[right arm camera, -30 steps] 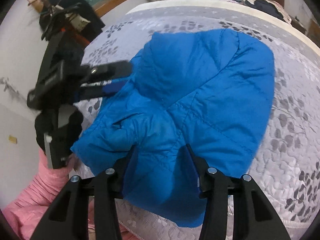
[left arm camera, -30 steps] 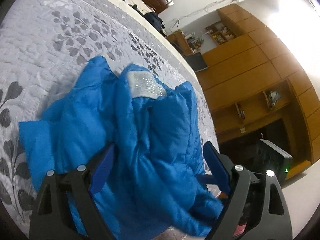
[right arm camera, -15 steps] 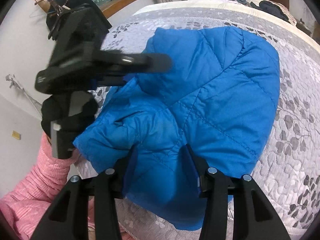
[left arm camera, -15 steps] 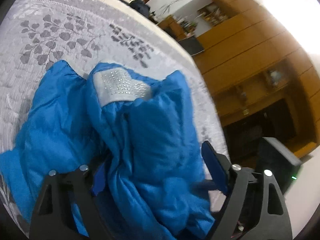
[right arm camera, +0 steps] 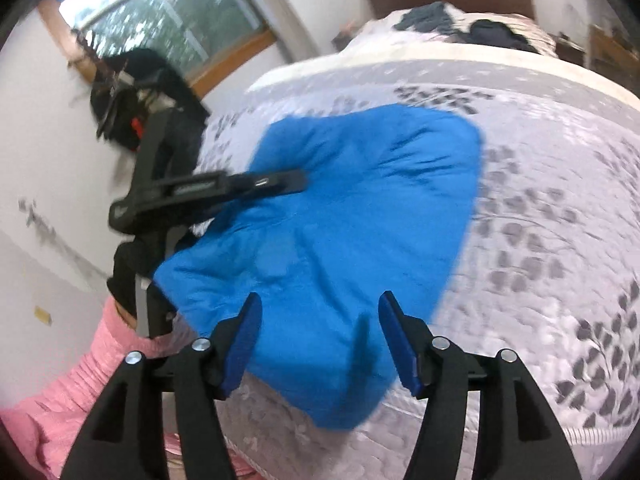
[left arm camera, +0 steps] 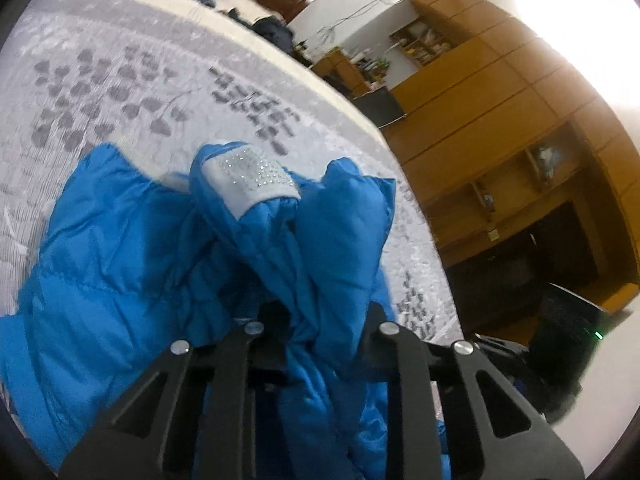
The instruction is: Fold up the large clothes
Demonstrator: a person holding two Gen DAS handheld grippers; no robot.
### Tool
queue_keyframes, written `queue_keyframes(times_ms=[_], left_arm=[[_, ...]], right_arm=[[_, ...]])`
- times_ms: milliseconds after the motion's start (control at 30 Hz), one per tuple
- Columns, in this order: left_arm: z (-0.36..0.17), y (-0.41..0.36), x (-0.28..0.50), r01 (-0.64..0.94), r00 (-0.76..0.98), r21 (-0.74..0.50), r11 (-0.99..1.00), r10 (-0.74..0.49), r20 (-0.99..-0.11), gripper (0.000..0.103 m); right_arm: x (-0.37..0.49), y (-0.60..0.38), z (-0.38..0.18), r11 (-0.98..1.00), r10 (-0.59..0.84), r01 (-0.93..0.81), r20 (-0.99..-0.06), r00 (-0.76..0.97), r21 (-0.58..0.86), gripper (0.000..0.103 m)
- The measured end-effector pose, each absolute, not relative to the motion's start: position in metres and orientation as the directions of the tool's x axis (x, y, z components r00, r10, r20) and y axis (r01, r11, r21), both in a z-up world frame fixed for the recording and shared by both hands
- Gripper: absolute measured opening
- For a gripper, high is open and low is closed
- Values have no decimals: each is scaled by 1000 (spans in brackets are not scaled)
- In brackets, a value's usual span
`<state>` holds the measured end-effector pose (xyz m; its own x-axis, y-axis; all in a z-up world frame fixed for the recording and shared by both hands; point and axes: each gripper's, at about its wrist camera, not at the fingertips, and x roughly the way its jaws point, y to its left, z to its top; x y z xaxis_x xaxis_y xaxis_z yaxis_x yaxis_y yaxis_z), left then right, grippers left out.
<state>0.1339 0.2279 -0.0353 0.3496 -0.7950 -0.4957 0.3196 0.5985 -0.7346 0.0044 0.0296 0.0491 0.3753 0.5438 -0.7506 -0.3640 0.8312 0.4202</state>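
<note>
A blue puffer jacket (left arm camera: 120,264) lies crumpled on a grey leaf-patterned quilt (left arm camera: 120,80), with a white rhinestone patch (left arm camera: 248,180) on top. My left gripper (left arm camera: 316,320) is shut on a bunched fold of the jacket; fabric hides its pads. The right wrist view shows the jacket (right arm camera: 360,200) spread near the bed's front edge, and the left gripper (right arm camera: 280,182) reaches onto it from the left. My right gripper (right arm camera: 320,300) is open just above the jacket's near hem, with nothing between its blue pads.
A pink sleeve (right arm camera: 80,380) is at the lower left beside the bed. Dark clothes (right arm camera: 440,16) lie by the headboard. Wooden cabinets (left arm camera: 500,140) and a black box (left arm camera: 568,332) stand past the bed's right edge. A black bag (right arm camera: 140,92) hangs under the window.
My left gripper went from wide open to shut on a fold of the jacket. My right gripper opened slightly, let the hem go and drew back; the jacket now lies flatter.
</note>
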Motion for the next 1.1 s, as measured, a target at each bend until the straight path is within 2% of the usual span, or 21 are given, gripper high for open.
queue_keyframes(times_ms=[233,400,567,767,867,1100], left_arm=[[18,247,102,453,393,-707,543,-833,-388,16],[33,277,86,474,425,-697,539,-833,-355,16],[11,321,83,408,447,-751,520,-830,-333,16],[-47,355,95,289,430,-808,514,-824,-370,16],[-73,366,102,250,418,-838,485,-835,-358,17],[-94,368,103,268,419,-818,508,-826,-376,22]], right_arm=[[1,-1,47,838,544,-307,-732,410,451,63],[7,16,44,823,563,-342,-732,384,453,63],[9,37,39,809,575,-378,-742,345,450,63],[13,63,29,808,561,-398,-774,295,434,64],[16,75,22,817,538,-403,-796,277,412,65],[18,88,8,840,493,-388,-831,256,379,70]])
